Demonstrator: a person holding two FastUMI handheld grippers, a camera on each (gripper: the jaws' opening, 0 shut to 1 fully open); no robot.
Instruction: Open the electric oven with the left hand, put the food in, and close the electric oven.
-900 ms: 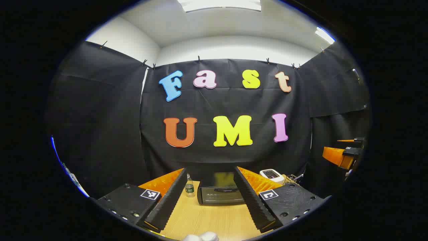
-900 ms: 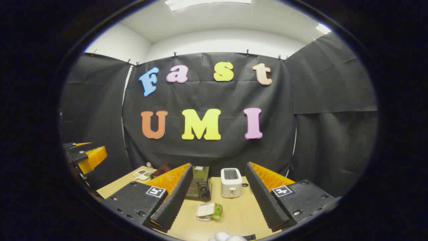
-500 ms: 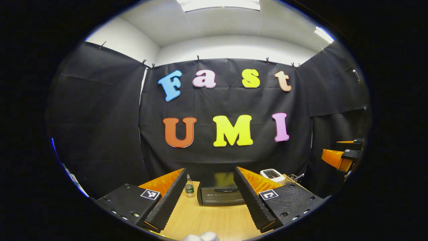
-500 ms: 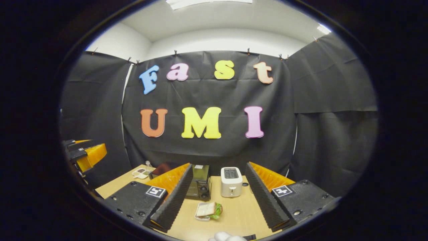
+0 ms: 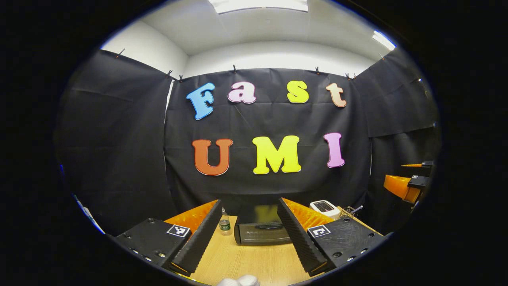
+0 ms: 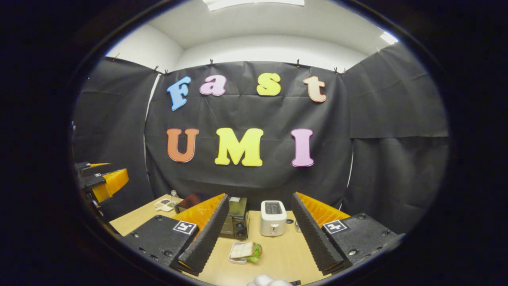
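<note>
While both grippers hover above the wooden counter [image 5: 246, 258], neither touches anything. The left gripper [image 5: 248, 234] is held level and pointed straight at the electric oven [image 5: 262, 230], which stands at 12 o'clock between its fingers with the door closed and the handle bar across the front; the jaws are spread wide and hold nothing. A small water bottle [image 5: 224, 223] stands just beside the oven at its 9 o'clock, and a white toaster [image 5: 324, 207] sits at about 2 o'clock, near a wire basket [image 5: 346, 212]. At 3 o'clock, well apart, the right gripper [image 5: 408, 180] shows at the edge of the left gripper view.

The right gripper [image 6: 260, 234] is likewise held level, tilted slightly downward, its jaws spread wide and empty. Between its fingers, low at 6 o'clock, the food, a sandwich with green lettuce on a small white tray [image 6: 243, 252], lies on the counter. Beyond it stand the electric oven [image 6: 234, 222] at 11 o'clock and the toaster [image 6: 273, 217] at 12 o'clock, side by side but apart. At 9 o'clock the left gripper [image 6: 101, 180] hangs over the counter's far side.
</note>
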